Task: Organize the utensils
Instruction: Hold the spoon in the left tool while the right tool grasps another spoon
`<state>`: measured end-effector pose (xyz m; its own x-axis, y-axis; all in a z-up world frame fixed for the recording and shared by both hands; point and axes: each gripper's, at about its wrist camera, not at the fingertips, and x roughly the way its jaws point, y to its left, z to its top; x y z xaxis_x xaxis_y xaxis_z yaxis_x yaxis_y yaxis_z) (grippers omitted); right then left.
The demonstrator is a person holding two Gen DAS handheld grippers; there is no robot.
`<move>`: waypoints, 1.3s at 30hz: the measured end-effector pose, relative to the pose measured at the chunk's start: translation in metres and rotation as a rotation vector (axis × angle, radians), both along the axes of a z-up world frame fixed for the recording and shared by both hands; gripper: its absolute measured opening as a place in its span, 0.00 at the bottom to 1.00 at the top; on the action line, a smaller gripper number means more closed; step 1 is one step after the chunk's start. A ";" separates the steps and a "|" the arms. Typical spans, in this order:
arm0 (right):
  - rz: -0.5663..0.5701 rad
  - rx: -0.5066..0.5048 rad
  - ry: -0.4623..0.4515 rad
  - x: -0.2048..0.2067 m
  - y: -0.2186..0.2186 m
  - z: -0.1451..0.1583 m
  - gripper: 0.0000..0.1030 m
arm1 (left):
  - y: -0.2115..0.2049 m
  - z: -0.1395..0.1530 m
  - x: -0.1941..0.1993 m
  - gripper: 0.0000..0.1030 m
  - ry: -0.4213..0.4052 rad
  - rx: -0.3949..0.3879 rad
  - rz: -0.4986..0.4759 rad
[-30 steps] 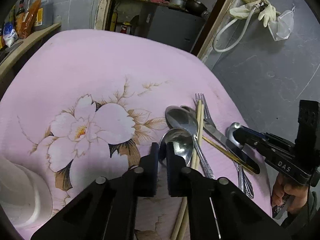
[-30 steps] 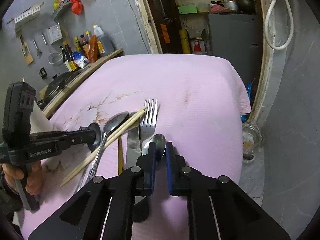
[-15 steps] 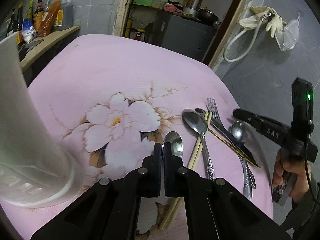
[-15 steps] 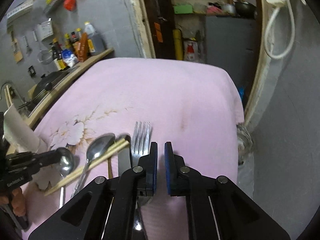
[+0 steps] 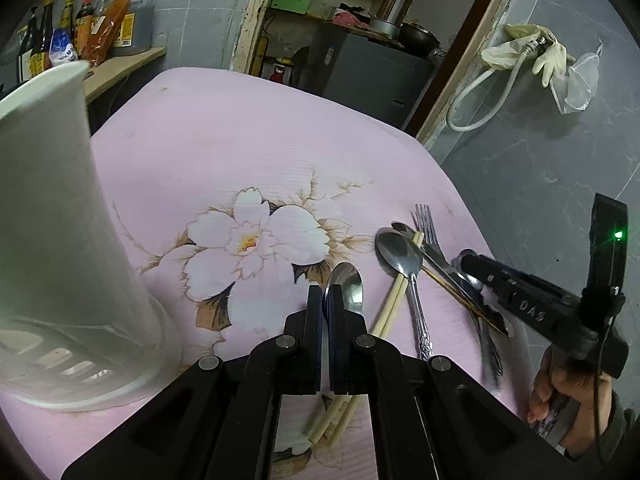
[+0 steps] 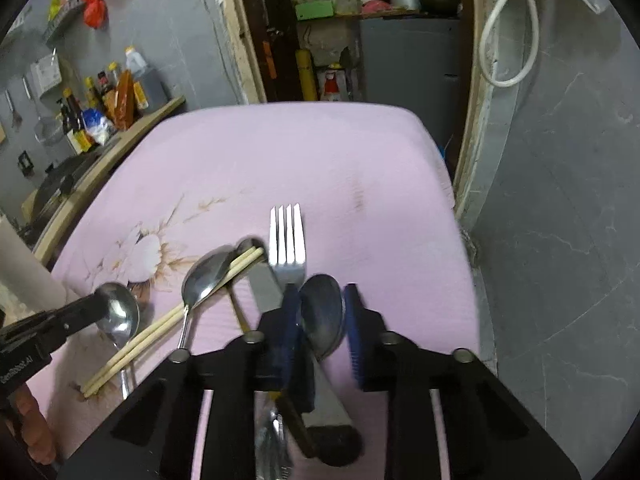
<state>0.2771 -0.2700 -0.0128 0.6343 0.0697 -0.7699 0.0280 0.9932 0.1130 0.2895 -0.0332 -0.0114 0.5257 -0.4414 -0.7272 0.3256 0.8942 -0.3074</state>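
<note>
My left gripper [image 5: 325,304] is shut on the edge of a steel spoon [image 5: 348,286], held a little above the pink flowered cloth [image 5: 248,152]. A tall white utensil holder [image 5: 60,240] stands close on its left. My right gripper [image 6: 320,320] stands slightly open over the utensil pile, and a smaller spoon's bowl [image 6: 322,312] shows between its blue pads [image 6: 290,320]; I see no pressing. Beside it lie a fork [image 6: 286,240], a knife [image 6: 264,284], a pair of chopsticks [image 6: 160,328] and another spoon [image 6: 204,276].
The cloth's right edge [image 6: 452,216] drops to a grey floor near the pile. Bottles [image 5: 80,20] line a wooden shelf at the far left. A person's hand [image 5: 560,384] grips the right tool's handle. An open doorway lies behind the table.
The left gripper drew back and up with the spoon, and the white holder now looms larger on its left. The right jaws parted and came down around the small spoon's bowl.
</note>
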 end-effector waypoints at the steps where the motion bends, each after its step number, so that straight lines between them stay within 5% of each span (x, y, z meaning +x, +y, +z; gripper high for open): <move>1: -0.001 -0.001 0.006 0.002 0.002 -0.002 0.14 | 0.000 0.000 0.000 0.01 0.002 -0.001 -0.001; 9: 0.055 0.119 0.012 0.018 -0.005 -0.004 0.06 | -0.002 0.003 -0.002 0.01 0.006 -0.001 -0.013; 20: 0.144 0.038 -0.047 0.040 0.019 0.005 0.06 | -0.007 0.003 -0.001 0.01 0.012 0.005 -0.010; 23: 0.108 0.059 -0.016 0.042 0.016 0.001 0.17 | -0.007 0.003 -0.001 0.01 0.015 0.005 -0.013; 25: 0.083 0.069 -0.007 0.042 0.015 0.000 0.37 | -0.007 0.003 -0.001 0.01 0.017 0.004 -0.015; 39: -0.069 0.005 0.017 0.042 0.032 -0.015 0.38 | -0.006 0.005 0.000 0.01 0.027 -0.003 -0.022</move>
<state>0.3187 -0.2381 -0.0280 0.6242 0.0304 -0.7807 0.0981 0.9883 0.1170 0.2898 -0.0397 -0.0066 0.4960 -0.4546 -0.7398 0.3363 0.8861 -0.3190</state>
